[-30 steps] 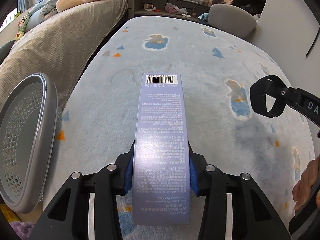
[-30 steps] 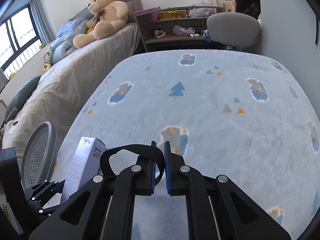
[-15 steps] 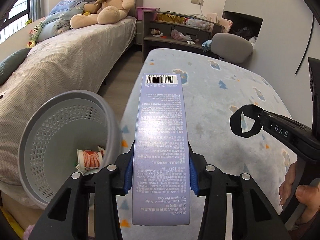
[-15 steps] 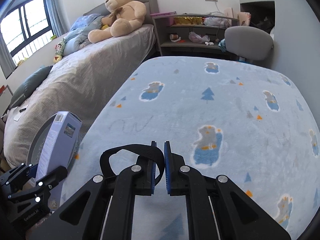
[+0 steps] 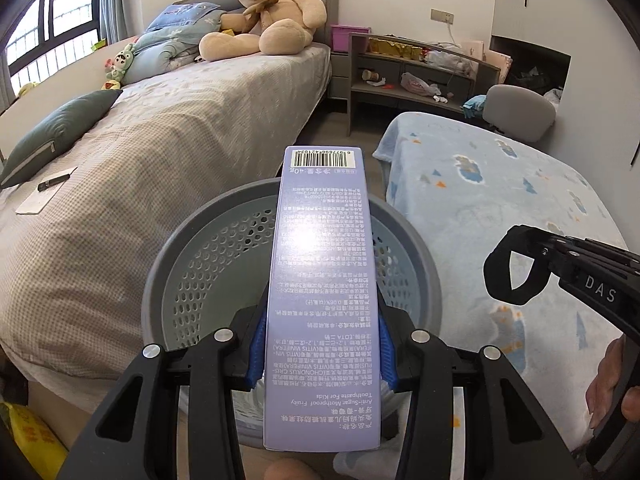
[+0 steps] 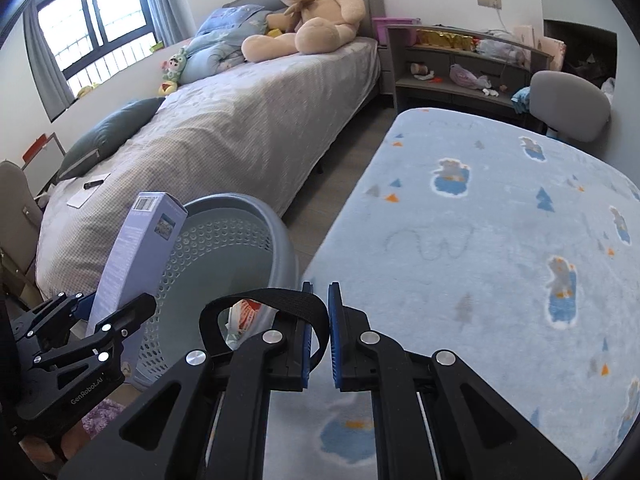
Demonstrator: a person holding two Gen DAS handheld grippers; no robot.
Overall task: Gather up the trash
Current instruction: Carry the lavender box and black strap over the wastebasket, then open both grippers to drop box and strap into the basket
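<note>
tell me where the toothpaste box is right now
The toothpaste box is clamped in the left gripper, held over the grey perforated basket that sits between the bed and the blue blanket.

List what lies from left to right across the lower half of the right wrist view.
Left gripper clamping the tall lilac toothpaste box → grey perforated plastic bin → shut right gripper → pale blue fleece blanket with bear prints.
</note>
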